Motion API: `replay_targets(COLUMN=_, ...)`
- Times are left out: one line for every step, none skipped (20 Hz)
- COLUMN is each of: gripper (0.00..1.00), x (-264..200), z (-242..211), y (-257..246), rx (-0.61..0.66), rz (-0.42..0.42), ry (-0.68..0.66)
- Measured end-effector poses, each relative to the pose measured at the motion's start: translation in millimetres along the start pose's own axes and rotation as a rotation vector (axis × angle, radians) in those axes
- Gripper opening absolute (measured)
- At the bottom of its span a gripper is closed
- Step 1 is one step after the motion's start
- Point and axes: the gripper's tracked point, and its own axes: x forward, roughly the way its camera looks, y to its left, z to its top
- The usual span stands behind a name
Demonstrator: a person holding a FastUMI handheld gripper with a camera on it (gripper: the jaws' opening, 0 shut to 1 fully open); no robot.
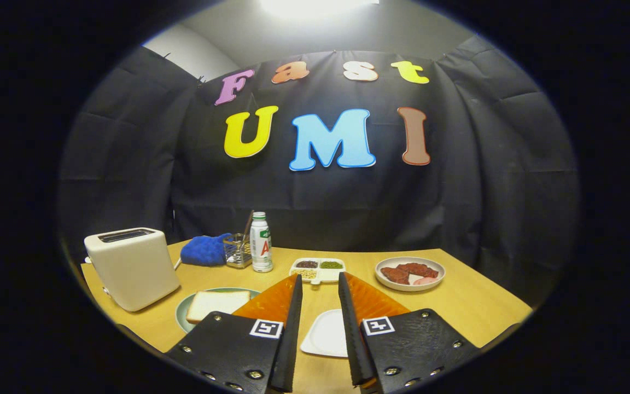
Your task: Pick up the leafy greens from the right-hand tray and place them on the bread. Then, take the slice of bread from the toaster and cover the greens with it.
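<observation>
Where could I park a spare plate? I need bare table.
Free: the wooden table right of the gripper, in front of the meat plate. Also between toaster and bread plate. Crowded: around the bottle, blue cloth and divided dish.

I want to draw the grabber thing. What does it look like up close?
The gripper has two long flat jaws that taper toward their tips, standing apart with nothing between them. Each sits on a black textured plate fixed with shiny round screws. Each plate carries a small square black-and-white marker. No cables or sleeves are visible.
</observation>
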Motion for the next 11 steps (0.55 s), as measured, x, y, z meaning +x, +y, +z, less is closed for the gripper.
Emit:
replay_targets(gripper=0.39, x=-3.0, z=-2.8, y=-15.0, rx=-0.02, rz=0.003, ry=0.004)
replay_targets(gripper=0.39, x=-6.8, z=-6.1, y=-29.3, rx=-0.028, rz=0.003, ry=0.013)
replay_targets(gripper=0.39, x=-11.5, z=-6.6, y=-41.9, rx=-0.027, rz=0.008, ry=0.016)
replay_targets(gripper=0.39, x=-16.0, z=-5.6, y=-53.0, rx=-0.021, rz=0.016, ry=0.01)
replay_targets(gripper=0.39, x=-19.3, z=-5.2, y=-66.6, rx=-0.015, rz=0.018, ry=0.0)
replay_targets(gripper=0.39, x=-20.9, z=-5.3, y=-80.2, rx=-0.017, rz=0.024, ry=-0.009)
replay_targets(gripper=0.39, x=-21.2, z=-8.7, y=-94.8, rx=-0.02, rz=0.031, ry=-0.005)
replay_targets(gripper=0.39, x=-20.7, z=-13.0, y=-111.8, rx=-0.034, rz=0.036, ry=0.003)
replay_targets(gripper=0.39, x=-19.5, z=-16.1, y=-137.6, rx=-0.051, rz=0.015, ry=0.008)
replay_targets(gripper=0.39, x=-19.4, z=-17.7, y=-168.0, rx=-0.062, rz=-0.026, ry=0.003)
replay_targets(gripper=0.38, x=-19.6, z=-14.3, y=-194.2, rx=-0.084, rz=-0.047, ry=-0.025)
